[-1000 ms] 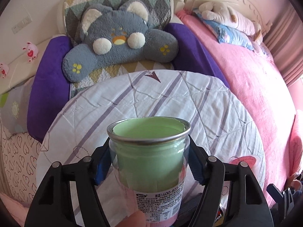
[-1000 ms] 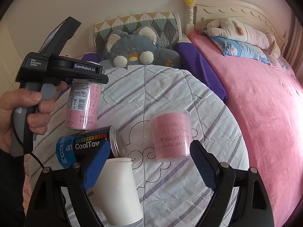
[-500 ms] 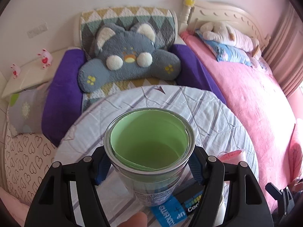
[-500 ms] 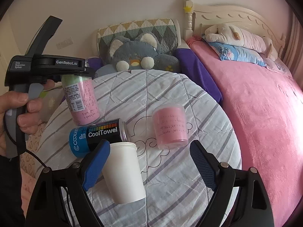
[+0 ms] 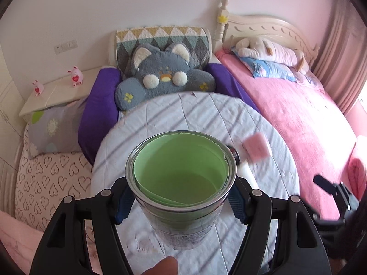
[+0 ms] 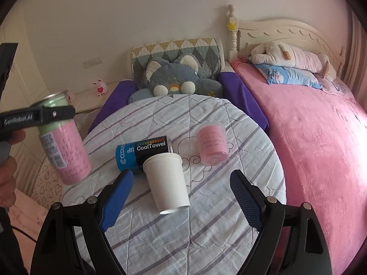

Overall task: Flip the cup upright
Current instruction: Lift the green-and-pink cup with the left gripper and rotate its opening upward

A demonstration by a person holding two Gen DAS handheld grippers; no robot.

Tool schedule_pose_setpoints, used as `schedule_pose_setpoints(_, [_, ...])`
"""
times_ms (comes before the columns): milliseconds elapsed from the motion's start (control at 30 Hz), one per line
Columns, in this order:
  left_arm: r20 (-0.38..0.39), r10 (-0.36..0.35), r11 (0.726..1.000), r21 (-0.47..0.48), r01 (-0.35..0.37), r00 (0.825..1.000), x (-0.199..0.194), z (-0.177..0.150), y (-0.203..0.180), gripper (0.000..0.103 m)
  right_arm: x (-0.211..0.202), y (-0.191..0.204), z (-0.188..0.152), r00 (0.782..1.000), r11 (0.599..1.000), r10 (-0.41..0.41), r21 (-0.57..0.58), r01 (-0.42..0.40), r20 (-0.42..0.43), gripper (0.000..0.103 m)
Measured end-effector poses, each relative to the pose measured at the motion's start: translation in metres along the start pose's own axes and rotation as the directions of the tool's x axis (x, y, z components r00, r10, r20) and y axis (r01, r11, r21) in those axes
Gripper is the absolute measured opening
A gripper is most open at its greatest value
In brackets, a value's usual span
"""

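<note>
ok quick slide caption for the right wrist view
Open right tool above a tipped white paper cup; left tool holds a pink-and-green cup aloft.

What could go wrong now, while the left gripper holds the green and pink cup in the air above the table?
The left gripper grips the cup tilted and airborne; set down this way it may topple. The table cover is wrinkled, so footing looks unsteady. The white paper cup and CoolTowel can lie nearby and could be knocked.

A pale wall (image 6: 160, 11) backs a cream headboard (image 6: 286, 32). A pink bed (image 6: 309, 119) lies right of a round striped-cloth table (image 6: 206, 206). Pink curtains (image 5: 339, 45) hang at right.
</note>
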State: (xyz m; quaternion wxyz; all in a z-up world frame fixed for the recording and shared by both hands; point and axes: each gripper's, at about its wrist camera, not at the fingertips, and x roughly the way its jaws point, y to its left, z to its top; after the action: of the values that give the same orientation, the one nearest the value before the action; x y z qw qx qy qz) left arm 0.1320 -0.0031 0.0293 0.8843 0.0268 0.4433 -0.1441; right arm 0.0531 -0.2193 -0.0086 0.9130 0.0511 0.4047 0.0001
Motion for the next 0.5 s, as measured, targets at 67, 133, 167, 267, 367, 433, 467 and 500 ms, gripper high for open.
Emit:
schedule_pose_setpoints(67, [-0.016, -0.006, 1.000, -0.001, 0.006, 1.000, -0.009, -0.028, -0.008, 0.070, -0.010, -0.002, -0.011, 1.000, 1.000, 0.003, 0.006, -0.003, 0.004, 0.087])
schedule_pose_setpoints(133, [-0.038, -0.017, 1.000, -0.006, 0.017, 0.999, -0.015, -0.052, -0.017, 0.070, -0.018, -0.004, -0.022, 1.000, 1.000, 0.010, 0.008, -0.010, -0.001, 0.087])
schedule_pose_setpoints(167, [-0.052, -0.024, 1.000, -0.008, 0.023, 0.998, -0.015, -0.062, -0.021, 0.070, -0.022, -0.006, -0.028, 1.000, 1.000, 0.010, 0.010, -0.010, -0.003, 0.087])
schedule_pose_setpoints(267, [-0.093, -0.039, 0.999, -0.018, 0.037, 0.995, -0.006, -0.089, -0.032, 0.070, -0.032, -0.013, -0.044, 1.000, 1.000, 0.011, 0.023, -0.011, -0.004, 0.087])
schedule_pose_setpoints(367, [-0.138, -0.056, 0.998, -0.042, 0.050, 0.989, 0.009, -0.105, -0.040, 0.070, -0.036, -0.020, -0.054, 1.000, 1.000, -0.001, 0.023, 0.001, -0.019, 0.087])
schedule_pose_setpoints(433, [-0.169, -0.064, 0.997, -0.051, 0.056, 0.984, 0.021, -0.113, -0.046, 0.070, -0.039, -0.025, -0.058, 1.000, 1.000, -0.006, 0.027, 0.006, -0.023, 0.087])
schedule_pose_setpoints(467, [-0.186, -0.066, 0.997, -0.056, 0.056, 0.980, 0.029, -0.116, -0.048, 0.070, -0.041, -0.027, -0.059, 1.000, 1.000, -0.010, 0.030, 0.010, -0.022, 0.087])
schedule_pose_setpoints(500, [-0.203, -0.063, 0.997, -0.059, 0.052, 0.977, 0.039, -0.117, -0.050, 0.071, -0.041, -0.030, -0.060, 1.000, 0.999, -0.016, 0.033, 0.017, -0.023, 0.087])
